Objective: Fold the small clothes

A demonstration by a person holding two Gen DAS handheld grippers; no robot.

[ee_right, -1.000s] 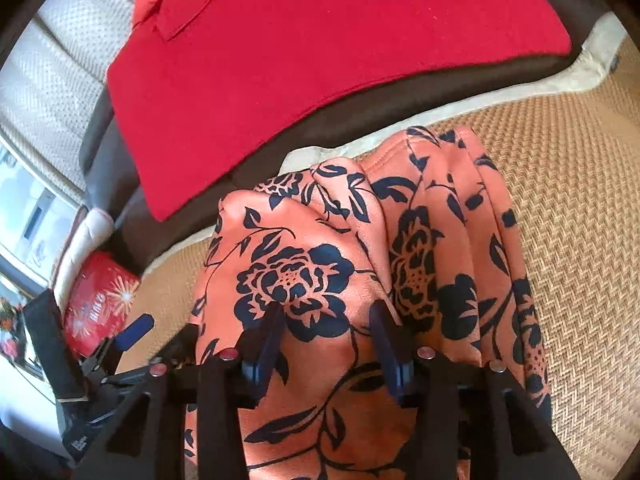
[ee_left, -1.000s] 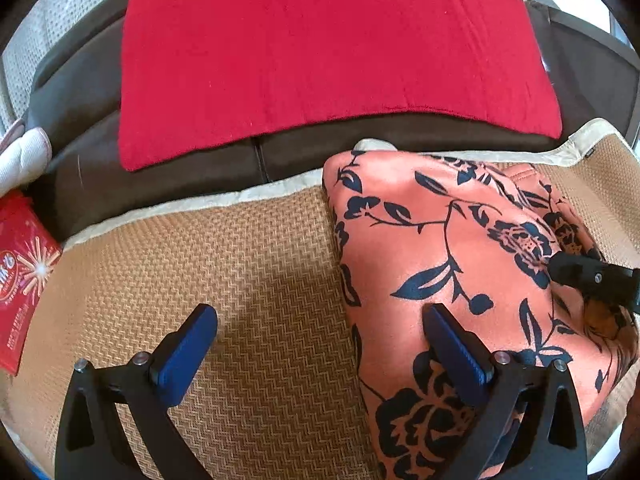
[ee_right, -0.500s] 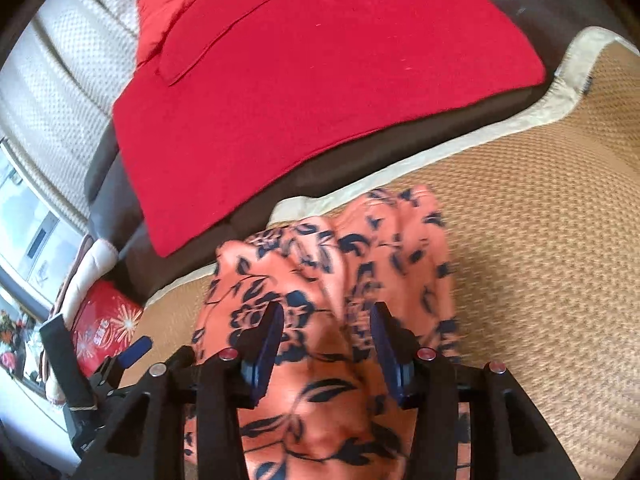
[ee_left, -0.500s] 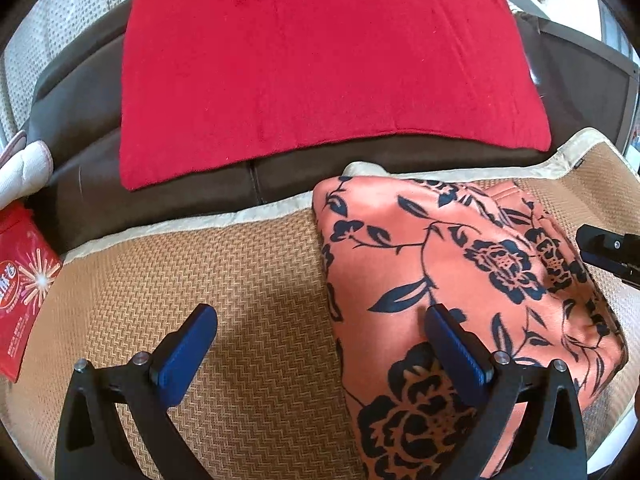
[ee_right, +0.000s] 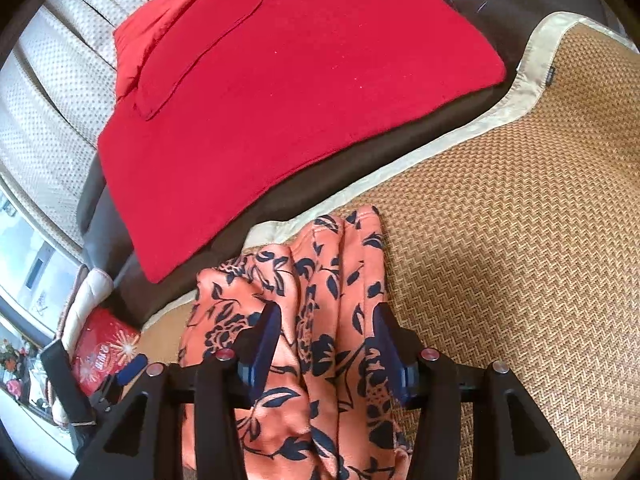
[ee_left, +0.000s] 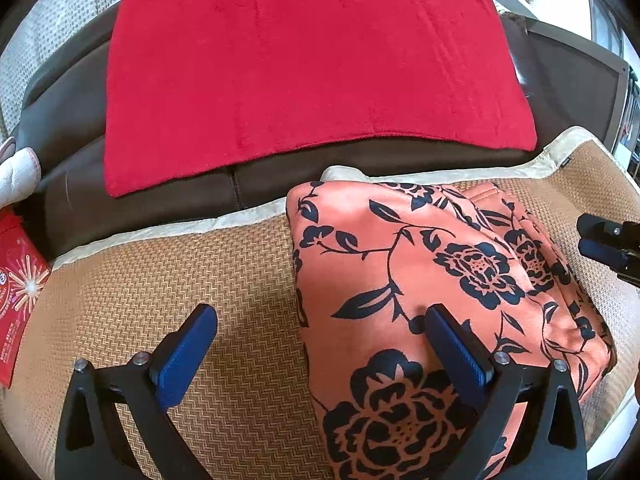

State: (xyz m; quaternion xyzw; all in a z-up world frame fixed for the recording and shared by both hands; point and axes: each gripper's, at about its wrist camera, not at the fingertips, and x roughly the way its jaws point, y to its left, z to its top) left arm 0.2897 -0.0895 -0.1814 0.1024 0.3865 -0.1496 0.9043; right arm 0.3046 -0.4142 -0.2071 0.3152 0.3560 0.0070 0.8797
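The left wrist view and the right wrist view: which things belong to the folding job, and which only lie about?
For the job:
- floral garment
- left gripper, open
- right gripper, jaws opening, garment between them
- woven mat

Lying about:
- red cloth
- red packet

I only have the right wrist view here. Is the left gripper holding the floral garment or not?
Observer: No. The left gripper is wide open; one finger sits over the floral garment, the other over the woven mat.
Operator: Is the garment's left side tidy?
Observer: Its left edge runs as one straight fold.
Operator: Where's my right gripper?
Observer: The right gripper is by the garment's right edge, jaws opening, no cloth pinched.
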